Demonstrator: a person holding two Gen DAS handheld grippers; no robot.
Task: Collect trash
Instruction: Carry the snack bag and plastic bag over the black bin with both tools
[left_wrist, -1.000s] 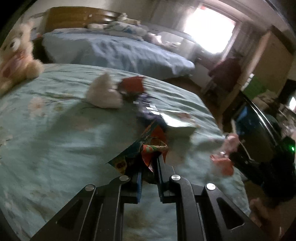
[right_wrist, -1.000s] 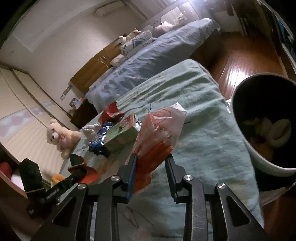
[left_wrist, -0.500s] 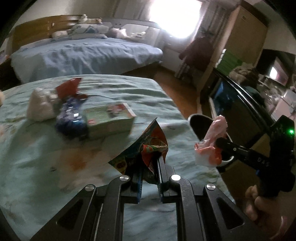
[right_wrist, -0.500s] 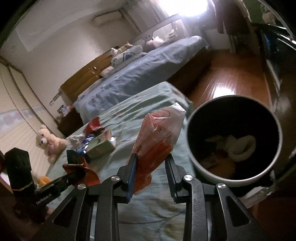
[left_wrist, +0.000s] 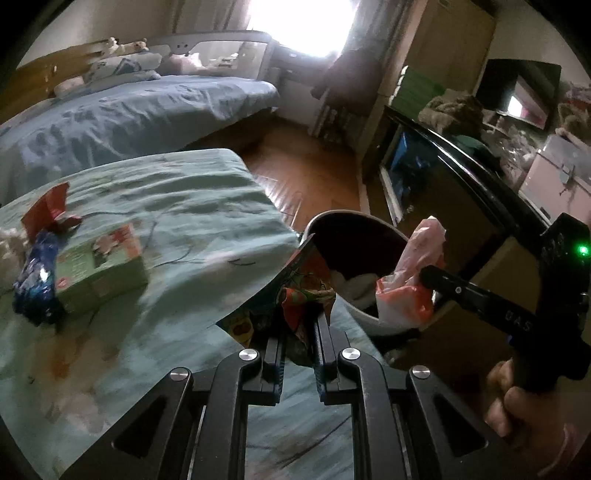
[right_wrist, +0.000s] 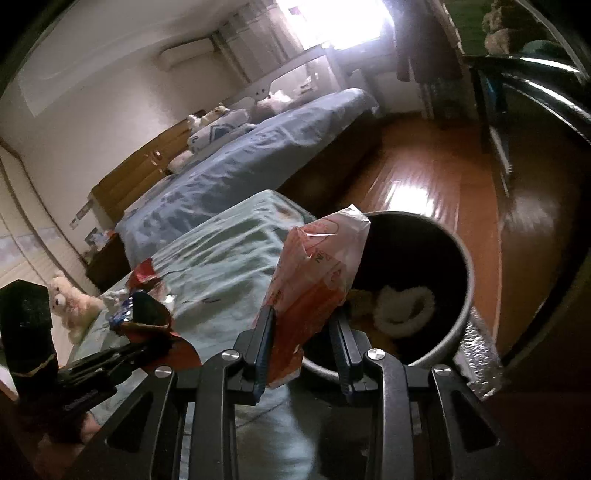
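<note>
Bedroom floor beside the bed holds a bin, just ahead of both claws; left claw clamps a colourful wrapper, right claw probably grips a pink bag, ready to drop.

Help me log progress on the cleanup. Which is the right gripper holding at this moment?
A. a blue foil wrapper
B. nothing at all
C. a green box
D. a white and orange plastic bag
D: the right gripper is clamped on the white and orange plastic bag, next to the bin; the green box and blue foil wrapper lie on the bed.
</note>
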